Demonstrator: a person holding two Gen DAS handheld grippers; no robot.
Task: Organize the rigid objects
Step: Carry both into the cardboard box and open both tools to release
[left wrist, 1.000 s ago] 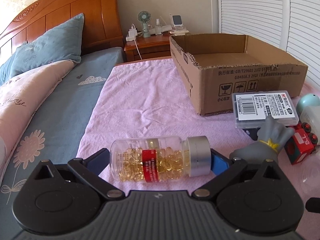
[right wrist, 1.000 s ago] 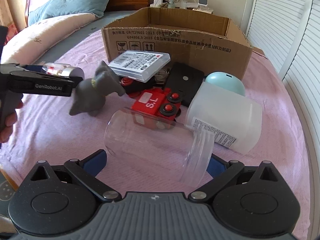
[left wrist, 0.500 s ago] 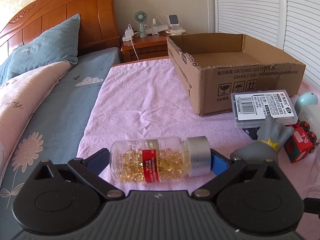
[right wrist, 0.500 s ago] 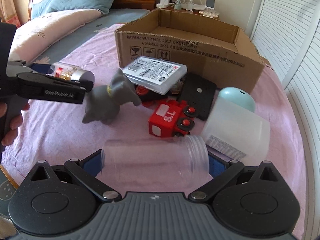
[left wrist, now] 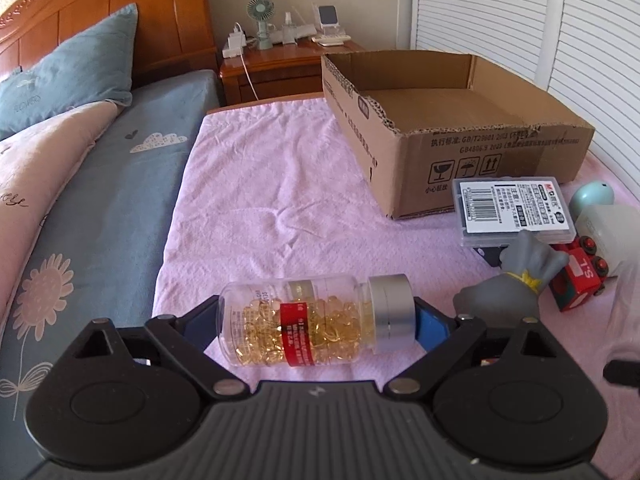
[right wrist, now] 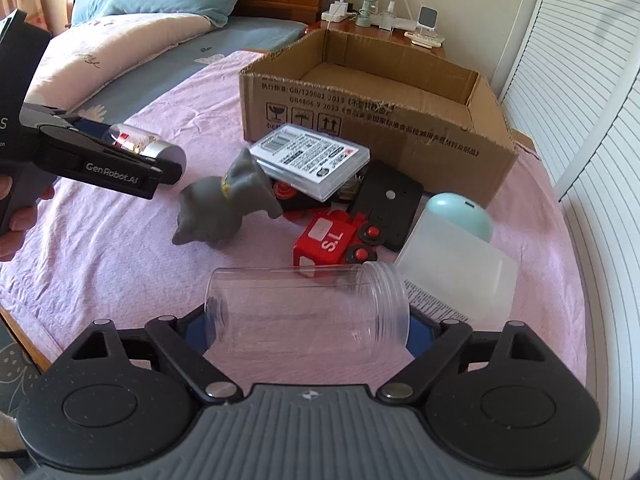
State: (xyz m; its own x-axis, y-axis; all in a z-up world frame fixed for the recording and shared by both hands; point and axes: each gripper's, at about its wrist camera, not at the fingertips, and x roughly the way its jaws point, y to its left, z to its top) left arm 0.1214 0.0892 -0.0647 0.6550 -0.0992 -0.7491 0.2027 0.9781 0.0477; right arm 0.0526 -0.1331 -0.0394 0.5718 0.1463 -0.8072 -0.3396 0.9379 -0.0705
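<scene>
My left gripper (left wrist: 316, 320) is shut on a clear pill bottle (left wrist: 304, 322) of yellow capsules with a silver cap, held sideways above the pink towel; it also shows in the right wrist view (right wrist: 148, 146). My right gripper (right wrist: 308, 326) is shut on an empty clear plastic jar (right wrist: 308, 308), held sideways above the towel. An open cardboard box (right wrist: 372, 120) stands behind a pile: grey elephant toy (right wrist: 224, 208), red toy train (right wrist: 332, 240), labelled clear case (right wrist: 310, 158).
A black pad (right wrist: 390, 204), a teal egg-shaped item (right wrist: 460, 214) and a frosted white container (right wrist: 456, 276) lie right of the pile. Pillows (left wrist: 68, 68) and the headboard are far left, a nightstand (left wrist: 280, 56) behind, shutters on the right.
My right gripper has lifted the clear jar off the towel and turned it level between the jaws. My left gripper has risen slightly with the pill bottle.
</scene>
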